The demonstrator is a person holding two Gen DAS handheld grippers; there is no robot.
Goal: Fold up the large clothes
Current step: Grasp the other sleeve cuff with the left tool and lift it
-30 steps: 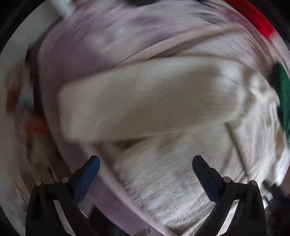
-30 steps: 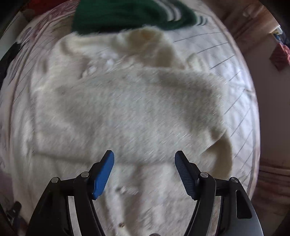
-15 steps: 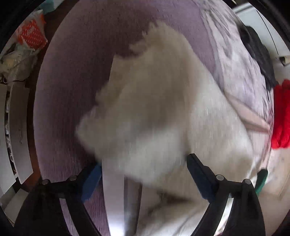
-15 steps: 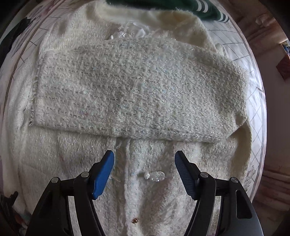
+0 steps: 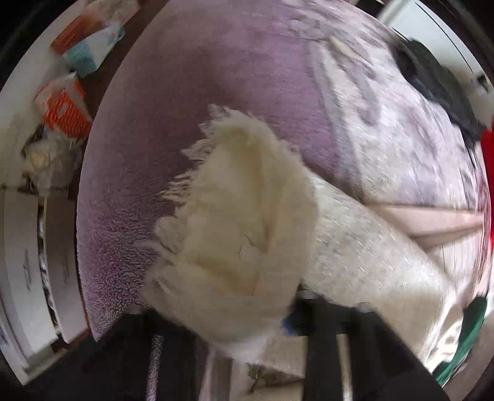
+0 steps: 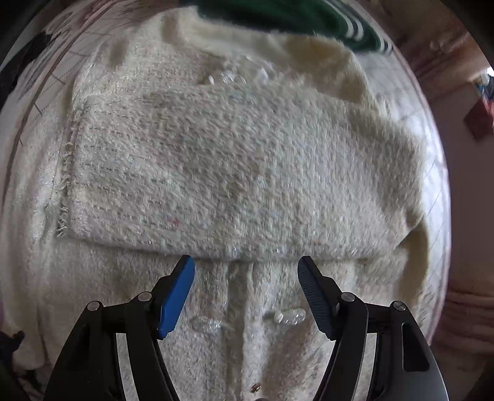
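Left gripper (image 5: 247, 311) closing on the cream jacket's fringed sleeve end (image 5: 234, 216), bunching between its fingers, right gripper (image 6: 246, 293) hanging apart over the jacket front (image 6: 240, 172), nothing between its fingers.

Bed (image 5: 234, 92) spread with a mauve fleecy cover and a pale lined sheet (image 6: 77, 40). Lying on it: cream fuzzy jacket (image 6: 240, 172) (one sleeve folded across the front), green striped garment (image 6: 296, 21), black garment (image 5: 438, 80), something red (image 5: 488, 172) at the edge.
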